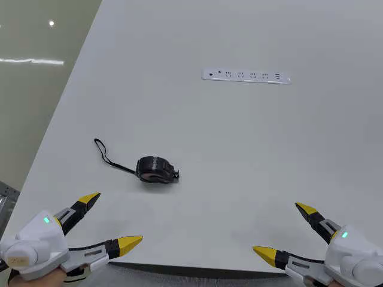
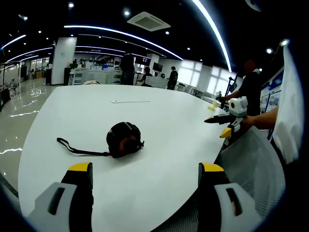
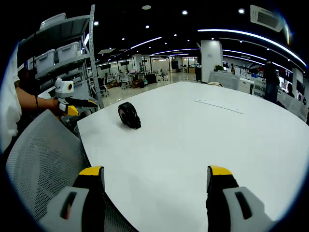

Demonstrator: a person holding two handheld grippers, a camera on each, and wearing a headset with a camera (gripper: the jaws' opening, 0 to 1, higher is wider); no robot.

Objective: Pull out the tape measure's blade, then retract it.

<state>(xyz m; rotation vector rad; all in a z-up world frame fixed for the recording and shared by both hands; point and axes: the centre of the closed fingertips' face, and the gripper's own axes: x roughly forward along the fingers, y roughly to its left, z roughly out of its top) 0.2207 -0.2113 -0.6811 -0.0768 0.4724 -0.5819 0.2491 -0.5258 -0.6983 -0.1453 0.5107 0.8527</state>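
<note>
A black tape measure (image 1: 156, 168) lies on the white table (image 1: 239, 131) with its black wrist strap (image 1: 108, 153) trailing to the left; its blade is inside the case. It also lies ahead of the left gripper's jaws as tape measure (image 2: 124, 139) and far left of the right gripper's as tape measure (image 3: 129, 115). My left gripper (image 1: 114, 221) is open near the table's front edge, below and left of the tape measure. My right gripper (image 1: 286, 230) is open at the front right, well apart from it. Both hold nothing.
A white power strip (image 1: 246, 76) lies flat at the far middle of the table. A mesh chair back (image 3: 43, 159) stands by the near edge. Shelving with bins (image 3: 58, 48) and people stand beyond the table.
</note>
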